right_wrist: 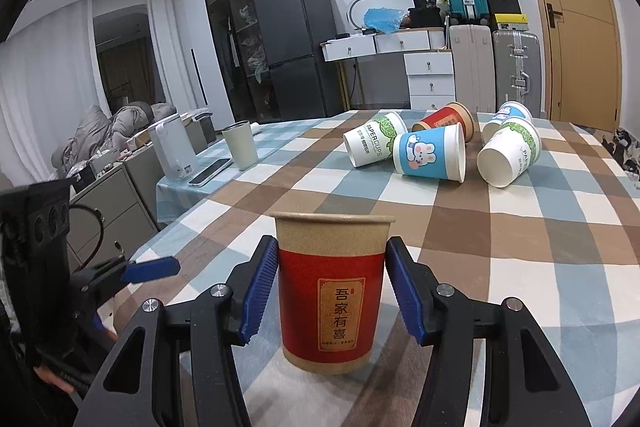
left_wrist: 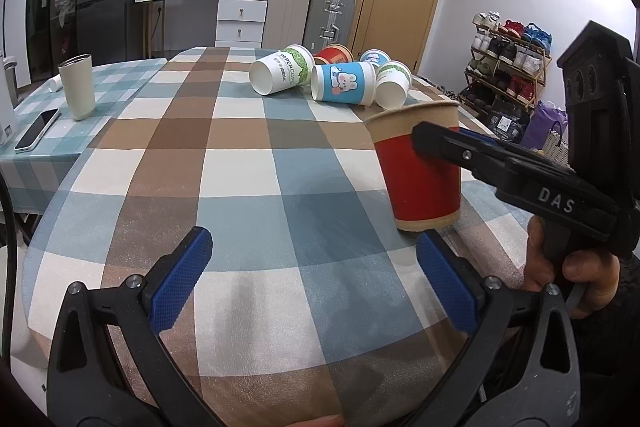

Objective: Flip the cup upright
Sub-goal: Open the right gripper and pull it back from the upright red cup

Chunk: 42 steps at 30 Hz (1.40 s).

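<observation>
A red and tan paper cup (right_wrist: 330,293) stands upright on the checked tablecloth (right_wrist: 520,247), between the blue pads of my right gripper (right_wrist: 331,291). The pads sit at both sides of the cup; the left one touches it and a thin gap shows at the right. The same cup (left_wrist: 420,167) shows at the right in the left wrist view with the right gripper's finger across it. My left gripper (left_wrist: 316,283) is open and empty over the cloth, to the left of the cup.
Several paper cups lie on their sides at the far end: a white and green one (right_wrist: 370,143), a blue bunny one (right_wrist: 430,153), a red one (right_wrist: 446,119) and others. A tumbler (left_wrist: 77,87), a phone (left_wrist: 37,129) and a kettle (right_wrist: 172,151) stand at the left.
</observation>
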### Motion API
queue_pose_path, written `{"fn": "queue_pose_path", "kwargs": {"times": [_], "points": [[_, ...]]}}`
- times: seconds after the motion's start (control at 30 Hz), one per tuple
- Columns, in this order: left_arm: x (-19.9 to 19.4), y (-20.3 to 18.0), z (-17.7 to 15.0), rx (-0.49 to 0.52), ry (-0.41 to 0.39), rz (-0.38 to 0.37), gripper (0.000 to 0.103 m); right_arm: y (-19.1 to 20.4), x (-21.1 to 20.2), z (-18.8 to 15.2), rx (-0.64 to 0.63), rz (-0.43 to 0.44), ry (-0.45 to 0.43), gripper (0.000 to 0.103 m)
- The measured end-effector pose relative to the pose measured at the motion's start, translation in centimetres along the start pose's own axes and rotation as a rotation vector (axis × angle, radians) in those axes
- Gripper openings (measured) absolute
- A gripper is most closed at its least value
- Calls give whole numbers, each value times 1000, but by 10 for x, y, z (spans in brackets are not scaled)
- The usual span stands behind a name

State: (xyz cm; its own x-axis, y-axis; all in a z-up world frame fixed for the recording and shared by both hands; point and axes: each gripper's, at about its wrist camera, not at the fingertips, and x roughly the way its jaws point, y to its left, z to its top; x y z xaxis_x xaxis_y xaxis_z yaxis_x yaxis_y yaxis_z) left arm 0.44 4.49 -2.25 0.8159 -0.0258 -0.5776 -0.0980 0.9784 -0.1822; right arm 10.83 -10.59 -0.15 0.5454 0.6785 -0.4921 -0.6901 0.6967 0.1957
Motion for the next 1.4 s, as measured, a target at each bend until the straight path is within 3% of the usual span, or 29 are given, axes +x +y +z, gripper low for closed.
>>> {"fn": "queue_pose_path", "kwargs": {"times": [0.53,0.67,0.77,0.87,1.4], "points": [[0,-5,-3,17,-7,-9,102,24,-31,-39,-188,-53,-66,63],[0,-5,-2,20,-15,-5,102,19,-39,-39,-160,-47,-91,85],[-2,-6,-2,22,-25,-6,102,16,-47,-37,-144,-37,-111,90],[-6,-7,-2,25,-36,-11,102,12,-57,-39,-116,-35,-145,103],[-15,-21,-6,73,-91,-35,102,3,-79,-50,-90,-12,-185,103]]}}
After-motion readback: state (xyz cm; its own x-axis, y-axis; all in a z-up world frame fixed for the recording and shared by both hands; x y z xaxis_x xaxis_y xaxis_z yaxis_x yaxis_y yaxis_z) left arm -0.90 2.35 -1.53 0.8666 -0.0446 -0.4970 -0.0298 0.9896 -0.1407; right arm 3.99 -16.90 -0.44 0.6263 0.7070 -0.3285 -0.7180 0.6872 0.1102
